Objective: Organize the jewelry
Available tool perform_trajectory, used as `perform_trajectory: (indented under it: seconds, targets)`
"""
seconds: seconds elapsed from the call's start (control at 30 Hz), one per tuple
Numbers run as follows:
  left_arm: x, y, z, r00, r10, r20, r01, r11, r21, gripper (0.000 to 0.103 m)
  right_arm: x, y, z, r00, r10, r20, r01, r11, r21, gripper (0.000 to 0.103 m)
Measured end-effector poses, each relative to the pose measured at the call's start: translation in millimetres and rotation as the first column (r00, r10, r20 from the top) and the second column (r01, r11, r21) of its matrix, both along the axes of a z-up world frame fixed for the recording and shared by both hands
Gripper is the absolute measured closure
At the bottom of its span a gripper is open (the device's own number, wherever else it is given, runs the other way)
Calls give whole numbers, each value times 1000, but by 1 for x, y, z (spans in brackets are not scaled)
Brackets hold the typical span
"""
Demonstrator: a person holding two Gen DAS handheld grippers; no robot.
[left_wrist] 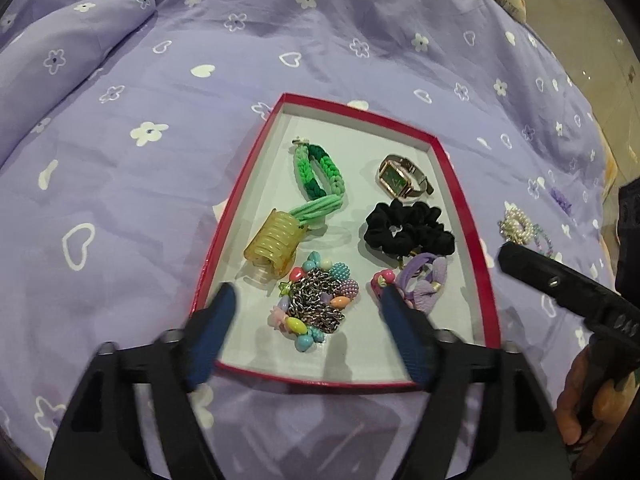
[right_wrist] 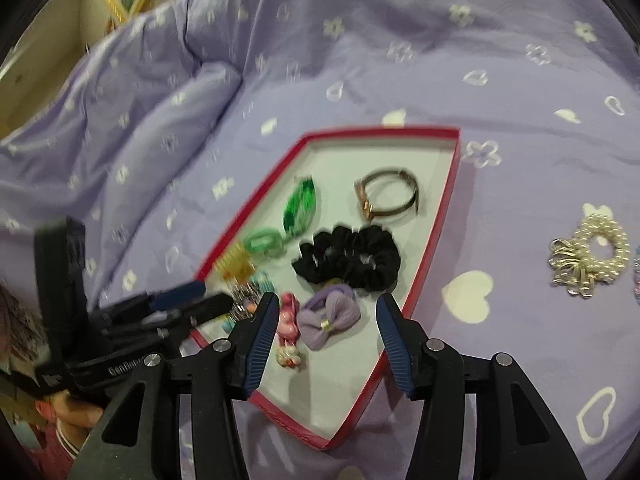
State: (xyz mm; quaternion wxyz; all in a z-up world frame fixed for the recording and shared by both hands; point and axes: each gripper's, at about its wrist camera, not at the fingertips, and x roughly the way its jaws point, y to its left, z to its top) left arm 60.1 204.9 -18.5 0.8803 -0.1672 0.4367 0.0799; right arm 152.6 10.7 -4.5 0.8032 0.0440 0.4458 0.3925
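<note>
Both pairs of our fingers stand spread with nothing pinched between them. On our left gripper point(left_wrist: 308, 300) the blue-padded fingers point(left_wrist: 218, 320) hang over the near end of the red-rimmed tray point(left_wrist: 466, 216), and the bead-and-chain bracelet point(left_wrist: 316, 304) lies loose on the white floor in the gap between them, touching neither pad as far as we can see. Our right gripper point(right_wrist: 328, 316) has its fingers point(right_wrist: 262, 336) parted over the tray's near right part; the purple bow hair tie point(right_wrist: 330, 318) rests flat on the tray between the two pads, apart from both, and a pink charm piece point(right_wrist: 289, 330) lies just beside the left pad, partly behind it.

Farther into the tray we see a black scrunchie point(left_wrist: 408, 228) just beyond the bow, a rose-gold watch point(left_wrist: 402, 176) with a green face near the far right corner, a green braided band point(left_wrist: 318, 172) toward the far left, and a yellow coil hair tie point(left_wrist: 272, 242) against the left wall, joined to a pale green tie.

Outside the tray, on the lavender bedspread point(left_wrist: 160, 160) printed with hearts and flowers, a pearl scrunchie point(right_wrist: 588, 256) lies well to the right of our right fingers, with another small beaded piece at the edge of view beside it, too cut off to make out. Our right view is blurred.
</note>
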Motion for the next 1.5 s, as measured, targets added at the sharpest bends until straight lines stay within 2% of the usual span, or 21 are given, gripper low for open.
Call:
perform_trajectory:
  seconds: [0.1,0.3,0.63,0.8,0.97,1.13,1.27,1.37,1.5]
  targets:
    - [-7,0,5,1000,9,22,-9,1000,-24,19,-3,-14,9,999,-43,15,42,995,85,31]
    - [-27,-5,8,999,16,49,-14,999,-50,15,-17,-31,13,996,-90,-2,88,971,223,21]
    - [-64,-11,20,996,66,62,-65,998,-20,11,-51,-49,13,994,-108,-12,107,951,289,11]
    - [-81,-19,25,995,81,66,-84,996,38,9,-67,-54,15,991,-126,40,113,965,236,8]
    - [-94,-32,29,994,68,86,-78,991,112,9,-85,-54,25,979,-123,161,100,985,143,8]
    - [-103,-40,49,988,54,147,-80,982,174,9,-101,-49,49,952,-74,298,65,997,38,4]
    - [-106,-42,71,977,33,209,-78,975,208,3,-105,-48,83,921,-37,388,45,999,-12,2]
    - [-103,-44,75,975,20,223,-74,969,234,0,-102,-47,92,922,-5,386,11,1000,-15,0]
    - [-97,-47,61,980,55,189,-105,958,267,0,-100,-46,73,933,-20,358,36,999,-38,0]
